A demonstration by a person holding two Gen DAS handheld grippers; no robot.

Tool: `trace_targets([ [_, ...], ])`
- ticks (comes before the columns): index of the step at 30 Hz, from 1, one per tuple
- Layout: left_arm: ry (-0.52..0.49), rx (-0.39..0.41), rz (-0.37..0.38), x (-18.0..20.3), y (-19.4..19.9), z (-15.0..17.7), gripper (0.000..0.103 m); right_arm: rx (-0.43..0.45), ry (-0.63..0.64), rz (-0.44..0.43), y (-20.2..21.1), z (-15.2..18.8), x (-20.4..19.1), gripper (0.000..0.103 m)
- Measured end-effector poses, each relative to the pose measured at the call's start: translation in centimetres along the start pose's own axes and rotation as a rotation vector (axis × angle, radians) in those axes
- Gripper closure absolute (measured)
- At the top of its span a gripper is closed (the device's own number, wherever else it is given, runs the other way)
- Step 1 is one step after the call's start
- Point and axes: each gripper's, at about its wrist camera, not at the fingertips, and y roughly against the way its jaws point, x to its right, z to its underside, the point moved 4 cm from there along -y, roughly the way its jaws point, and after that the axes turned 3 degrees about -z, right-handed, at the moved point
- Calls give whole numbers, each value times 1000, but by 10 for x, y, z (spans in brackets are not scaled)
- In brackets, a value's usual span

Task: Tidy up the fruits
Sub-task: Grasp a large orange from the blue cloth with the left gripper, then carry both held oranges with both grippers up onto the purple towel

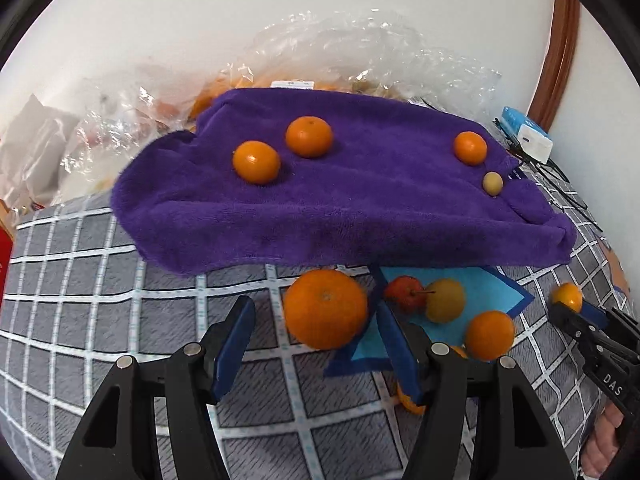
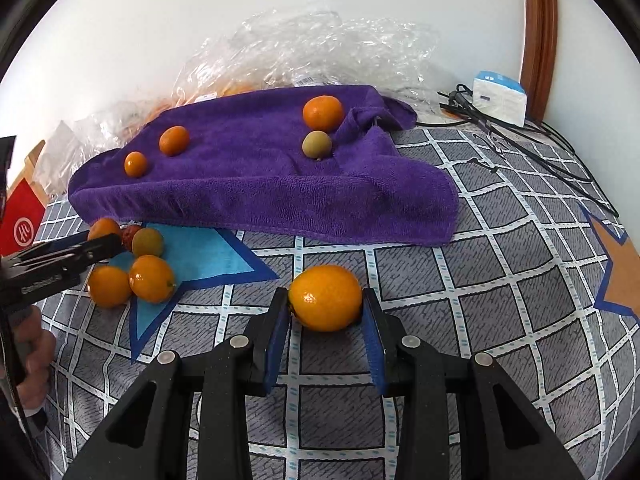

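A purple towel (image 1: 340, 200) (image 2: 260, 184) lies over a raised base and carries three oranges and a small greenish fruit (image 2: 317, 144). Below it, on the grey checked cloth, lies a cluster of fruit: a large orange (image 1: 326, 309), a red fruit (image 1: 406, 294), a yellow fruit (image 1: 445, 301) and another orange (image 1: 489, 335). My left gripper (image 1: 312, 320) is open, with the large orange between its fingertips and not gripped. My right gripper (image 2: 326, 300) is shut on a yellow-orange citrus (image 2: 326, 298) resting on the cloth, to the right of the cluster (image 2: 132, 268).
Crumpled clear plastic bags (image 2: 320, 48) with more fruit lie against the white wall behind the towel. A white box (image 2: 500, 98) and black cables (image 2: 540, 152) are at the back right. A red package (image 2: 20, 224) is at the left. A blue star patch (image 2: 200, 256) marks the cloth.
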Motion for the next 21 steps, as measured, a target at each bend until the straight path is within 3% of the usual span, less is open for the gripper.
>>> trace_targets([
  [4,12,16,30,-2,0,1,48,1,-9,-21,-1,-1,1,68],
  [9,83,44,56,-12,6,4,64,5,-17,-30,-1,-1,2,68],
  [17,164,139,41,-25,24,4,64,16,-35,-39,1,0,4,68],
  [21,162,148,43,-26,28,2,64,19,-39,-46,2,0,4,68],
])
